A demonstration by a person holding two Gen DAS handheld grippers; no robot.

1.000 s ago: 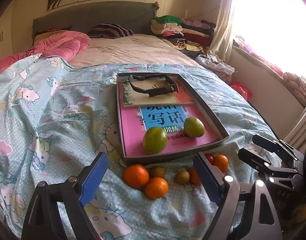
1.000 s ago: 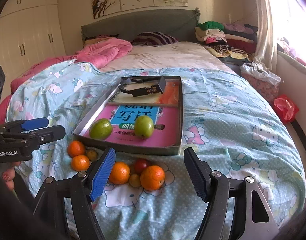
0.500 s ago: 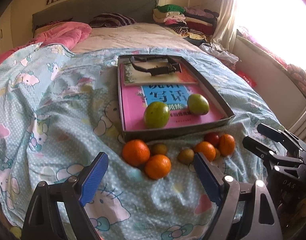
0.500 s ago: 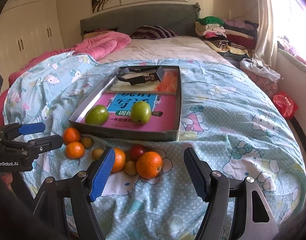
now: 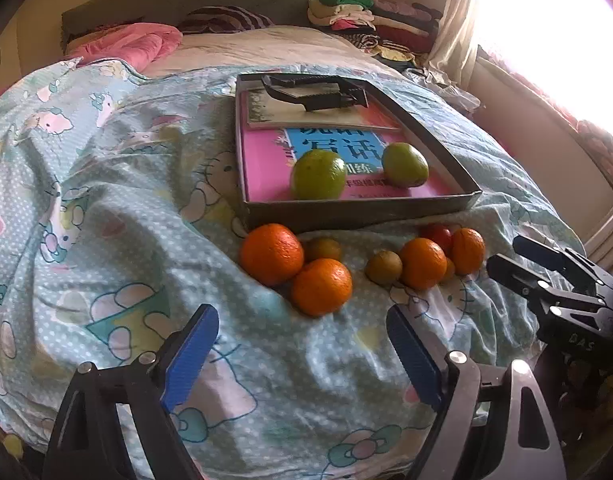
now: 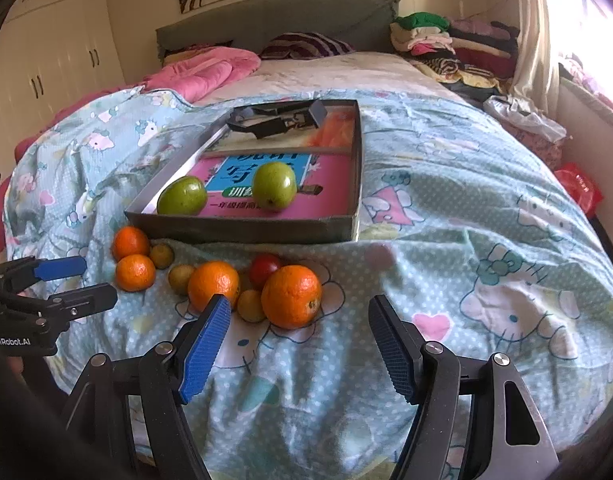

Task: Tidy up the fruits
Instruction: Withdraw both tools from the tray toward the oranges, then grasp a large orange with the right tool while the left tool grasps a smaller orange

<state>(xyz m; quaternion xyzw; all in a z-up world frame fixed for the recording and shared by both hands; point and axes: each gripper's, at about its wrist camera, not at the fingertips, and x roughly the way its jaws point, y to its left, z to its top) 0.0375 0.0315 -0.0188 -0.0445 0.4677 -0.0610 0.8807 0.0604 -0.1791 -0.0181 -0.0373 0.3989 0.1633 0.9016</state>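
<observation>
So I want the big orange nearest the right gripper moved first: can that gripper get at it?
Probably yes: the right gripper is open, and the big orange lies just ahead on the bedspread, top and right side clear.

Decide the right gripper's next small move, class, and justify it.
Probably ease the open right gripper forward around the nearest orange: it lies loose on the quilt just beyond the fingertips, while only two green fruits sit in the tray.
</observation>
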